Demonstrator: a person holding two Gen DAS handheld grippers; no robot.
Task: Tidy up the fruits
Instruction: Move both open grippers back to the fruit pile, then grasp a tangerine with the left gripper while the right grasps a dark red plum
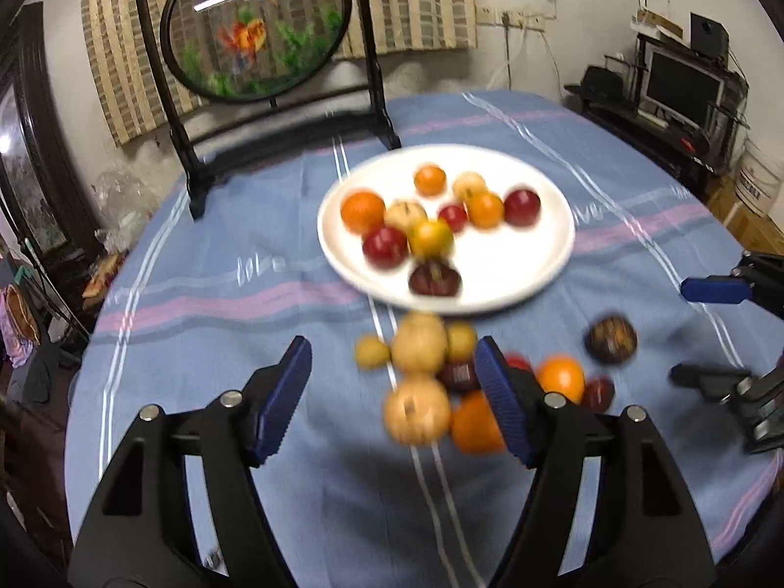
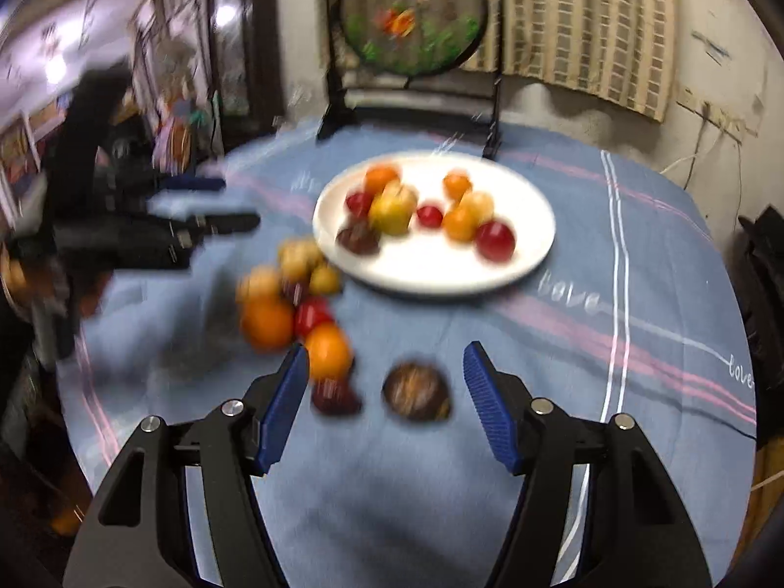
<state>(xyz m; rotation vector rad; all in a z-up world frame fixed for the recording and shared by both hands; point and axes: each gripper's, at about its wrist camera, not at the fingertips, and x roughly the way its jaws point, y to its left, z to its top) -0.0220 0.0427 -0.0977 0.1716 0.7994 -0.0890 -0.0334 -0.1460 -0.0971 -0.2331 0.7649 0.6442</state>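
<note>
A round surface draped in a blue cloth [image 1: 206, 294] with pink and white stripes fills both views, the word "love" stitched on it in white. Toward its far side sits a round white plate [image 1: 529, 264] holding small oranges, red fruits, pale yellow ones and one dark maroon fruit near the front rim. Nearer the cameras, off the plate, a loose heap of fruits [image 1: 431, 382] lies on the cloth: tan, orange, red and dark ones touching each other, with a dark brown mottled fruit [image 2: 416, 392] lying apart from them. The left gripper [image 1: 392, 392] hovers over the cloth with its blue-padded jaws parted and nothing clamped; its right pad overlaps the heap in view. The right gripper [image 2: 387, 392] is likewise parted and empty, the dark brown fruit showing between its pads without touching either. Behind the plate stands a round embroidered goldfish screen in a black frame [image 1: 255, 29]. A striped tan curtain [image 1: 421, 0] hangs on the pale wall, a monitor on a dark stand [image 1: 681, 83] is at the right, and dark wooden furniture [image 1: 34, 137] at the left.
</note>
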